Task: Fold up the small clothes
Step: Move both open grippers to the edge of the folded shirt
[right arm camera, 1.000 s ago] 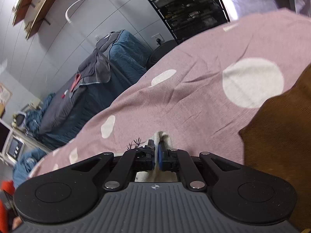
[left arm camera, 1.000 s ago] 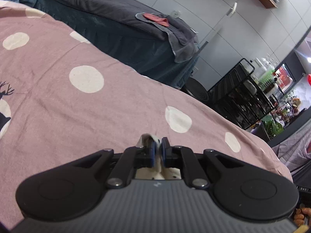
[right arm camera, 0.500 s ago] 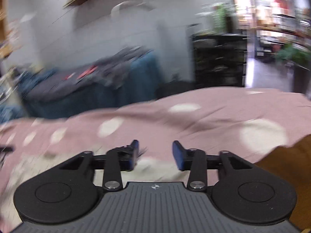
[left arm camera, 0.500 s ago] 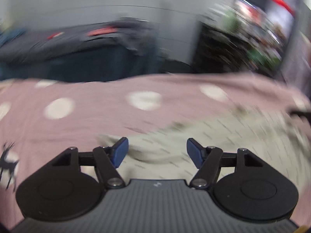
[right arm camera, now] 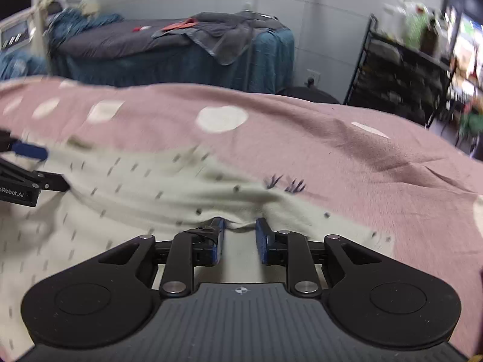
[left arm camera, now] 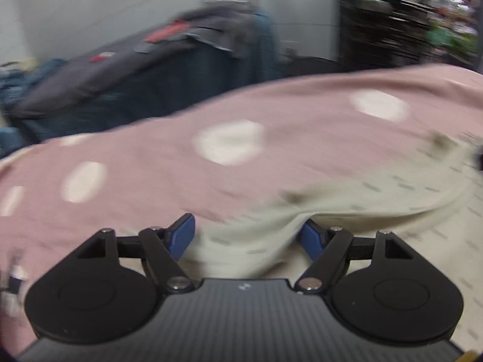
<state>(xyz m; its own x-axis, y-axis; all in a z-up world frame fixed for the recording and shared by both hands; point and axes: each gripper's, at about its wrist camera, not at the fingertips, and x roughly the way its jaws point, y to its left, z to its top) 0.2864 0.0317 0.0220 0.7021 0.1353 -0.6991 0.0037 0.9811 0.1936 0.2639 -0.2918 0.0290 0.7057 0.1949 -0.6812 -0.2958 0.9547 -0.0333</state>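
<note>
A cream garment with small dark dashes (left arm camera: 347,205) lies spread on the pink polka-dot bedspread (left arm camera: 151,157); it also shows in the right wrist view (right arm camera: 135,190). My left gripper (left arm camera: 247,235) is open wide, its blue pads on either side of a raised fold of the cloth. My right gripper (right arm camera: 240,236) is open, jaws a little apart over the garment's far edge. The left gripper also shows at the left edge of the right wrist view (right arm camera: 27,166). Both views are blurred.
The pink bedspread (right arm camera: 332,138) stretches beyond the garment. Behind it stand a dark blue bed with grey and red cloths (right arm camera: 187,45) and a black wire shelf rack (right arm camera: 398,75). A grey wall is at the back.
Both grippers were shut on the cream cloth a second ago; both have opened and let it go. The garment now lies spread on the bedspread. Both cameras have swung level.
</note>
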